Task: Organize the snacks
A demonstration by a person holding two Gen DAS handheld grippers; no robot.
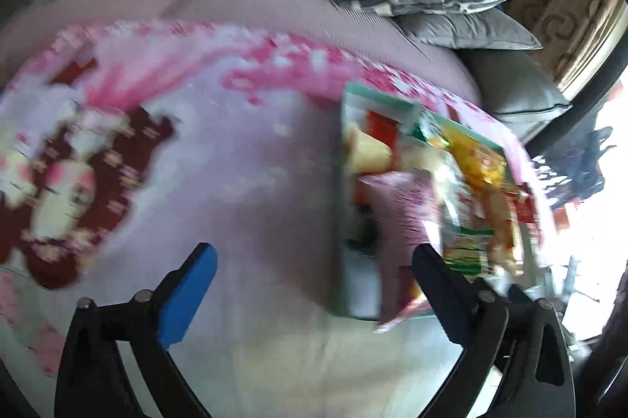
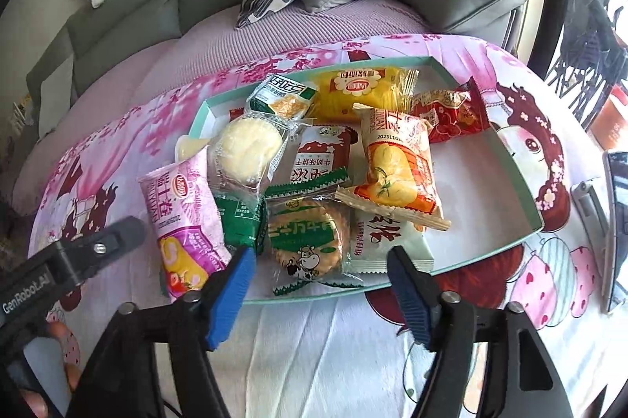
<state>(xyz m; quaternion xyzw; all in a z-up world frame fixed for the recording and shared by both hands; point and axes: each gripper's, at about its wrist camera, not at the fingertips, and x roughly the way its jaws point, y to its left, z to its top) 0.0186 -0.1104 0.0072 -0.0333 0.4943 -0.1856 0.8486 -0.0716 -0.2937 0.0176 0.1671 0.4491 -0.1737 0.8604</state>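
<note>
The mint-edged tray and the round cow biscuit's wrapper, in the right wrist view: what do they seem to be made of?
The tray looks like thin cardboard with a matte finish: flat white floor, straight folded mint walls, no gloss. It could also be plastic.

The cow biscuit's wrapper looks like thin clear plastic film, glossy: the biscuit shows through, the ends are zigzag-cut, and it catches highlights.

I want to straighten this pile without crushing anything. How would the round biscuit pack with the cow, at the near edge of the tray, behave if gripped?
The cow biscuit pack looks like stacked round crackers in thin clear film, so probably stiff but brittle; squeeze gently. Its glossy wrapper may slip between the pads. It lies flat in the tray, so it is unlikely to roll.
</note>
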